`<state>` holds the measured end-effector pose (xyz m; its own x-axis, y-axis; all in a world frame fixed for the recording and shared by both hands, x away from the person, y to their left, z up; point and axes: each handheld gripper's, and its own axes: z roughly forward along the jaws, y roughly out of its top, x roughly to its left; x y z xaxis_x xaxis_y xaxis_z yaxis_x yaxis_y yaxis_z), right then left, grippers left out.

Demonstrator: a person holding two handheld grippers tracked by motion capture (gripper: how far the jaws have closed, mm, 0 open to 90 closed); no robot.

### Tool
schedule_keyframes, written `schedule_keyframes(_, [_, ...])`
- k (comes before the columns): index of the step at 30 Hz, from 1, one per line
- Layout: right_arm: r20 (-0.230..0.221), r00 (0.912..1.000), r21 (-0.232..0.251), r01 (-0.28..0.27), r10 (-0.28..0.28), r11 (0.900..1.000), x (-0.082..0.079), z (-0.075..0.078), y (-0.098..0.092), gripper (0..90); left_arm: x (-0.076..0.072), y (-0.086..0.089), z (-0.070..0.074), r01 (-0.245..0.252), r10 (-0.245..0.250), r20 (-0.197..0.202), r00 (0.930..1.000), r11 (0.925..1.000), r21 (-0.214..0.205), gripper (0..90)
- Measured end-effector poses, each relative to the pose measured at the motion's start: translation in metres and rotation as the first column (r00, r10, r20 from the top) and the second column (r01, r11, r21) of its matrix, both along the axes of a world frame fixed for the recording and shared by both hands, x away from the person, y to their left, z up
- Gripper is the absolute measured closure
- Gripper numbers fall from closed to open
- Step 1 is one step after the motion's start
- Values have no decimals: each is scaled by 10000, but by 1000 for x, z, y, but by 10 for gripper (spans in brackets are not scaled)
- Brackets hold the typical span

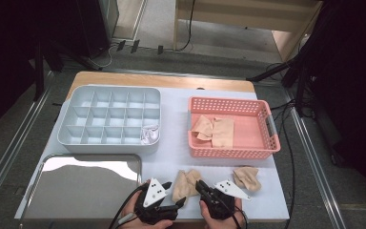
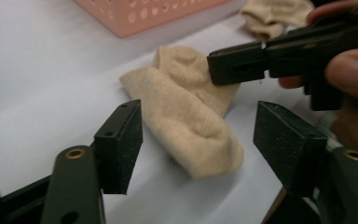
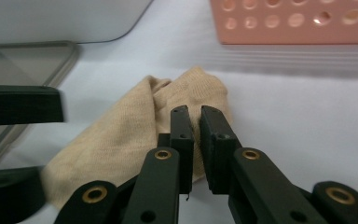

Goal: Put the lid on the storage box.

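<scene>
- Starting at the left of the high view, the steel tray (image 1: 88, 183) lies at the desk's (image 1: 171, 148) near corner with a strong glare, so whatever may rest on its surface is hard to judge; its near edge is cut off by the frame.
- Behind it, the grey compartment box (image 1: 109, 119) holds something pale and crumpled (image 1: 149, 134) in its front right cell; too small to name.
- The left tool (image 1: 171, 195) stands with its jaws apart on either side of the near end of the beige sock (image 1: 186, 185), pads not touching the cloth. Closing from here may catch only one loose layer, or shove the sock sideways on the smooth white cover.
- That sock lies folded on the desk between the two hands, just in front of the pink basket (image 1: 232, 152).
- The right tool (image 3: 193, 128) has its jaws nearly shut at the sock's far end. In the right gripper view, cloth seems pinched between the pads, but I cannot tell for certain; a thin pinch could slip if either hand pulls.
- With the two tools near each other, their jaws could collide.
- A second beige sock (image 1: 246, 177) lies at the right, and folded beige cloth (image 1: 214, 131) sits in the basket; how many pieces is unclear.
</scene>
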<state>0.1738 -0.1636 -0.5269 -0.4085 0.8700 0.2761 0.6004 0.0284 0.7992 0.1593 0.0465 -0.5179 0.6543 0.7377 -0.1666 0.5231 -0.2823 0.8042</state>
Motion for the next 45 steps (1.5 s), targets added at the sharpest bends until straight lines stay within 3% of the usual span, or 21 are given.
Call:
schedule_keyframes(2, [28,9999,6,-107,107,9999,-2,0,2,841,5,0,-4,-291,318,-533,9981,9983,497,488])
schedule_keyframes(4, [31,9998,28,-188,187,9998,-3,-1,2,842,8,3,-5,-448,503,-977,9939,9973,575,608])
schedule_keyframes(6, [171,9995,-33,-281,282,9996,-5,-1,2,844,9,8,-3,-511,558,-979,9936,9975,498,718])
schedule_keyframes(10, [265,9993,-22,-266,266,9996,-5,0,1,846,13,16,-2,-538,582,-1070,9926,9976,435,846])
schedule_keyframes(16, [279,9996,-67,-73,75,10000,-6,1,-6,853,17,34,-1,-1092,1106,-1113,9876,9938,191,812])
schedule_keyframes(19, [260,9996,-288,118,-110,9995,-7,1,-12,854,20,46,-2,-1564,1562,-1118,9814,9877,74,770])
schedule_keyframes(22, [182,9996,-382,216,-210,9990,-6,1,-18,849,22,56,-1,-1809,1767,-1077,9784,9830,-301,704])
schedule_keyframes(25, [278,9994,-191,223,-218,9996,-5,2,-23,826,19,60,3,-1641,1547,-904,9838,9805,-1084,632])
schedule_keyframes(28, [416,9988,-117,279,-274,9995,-6,4,-25,805,12,51,6,-1069,988,-608,9932,9833,-1474,563])
schedule_keyframes(31, [395,9985,-5,376,-375,9993,-5,5,-28,799,7,33,5,-576,548,-328,9980,9942,-908,492])
schedule_keyframes(33, [457,9981,8,409,-409,9992,-5,5,-29,774,6,19,2,-472,475,-198,9987,9987,178,455])
schedule_keyframes(35, [481,9971,-151,597,-589,9981,-3,4,-29,673,7,10,-2,-157,195,-406,9990,9958,907,400])
schedule_keyframes(37, [311,9968,-526,757,-741,9957,-1,1,-27,628,6,8,-5,-408,450,-283,9986,9901,1341,412])
schedule_keyframes(38, [232,9972,-600,730,-717,9955,1,-1,-26,621,8,10,-5,-536,583,-309,9978,9892,1362,424])
schedule_keyframes(42, [-37,9983,-1072,579,-587,9926,2,-4,-22,666,15,31,1,-1217,1258,-496,9908,9895,786,547])
schedule_keyframes(45, [-69,9986,-1217,517,-529,9912,2,-5,-23,675,21,46,1,-1580,1635,-625,9846,9838,842,593])
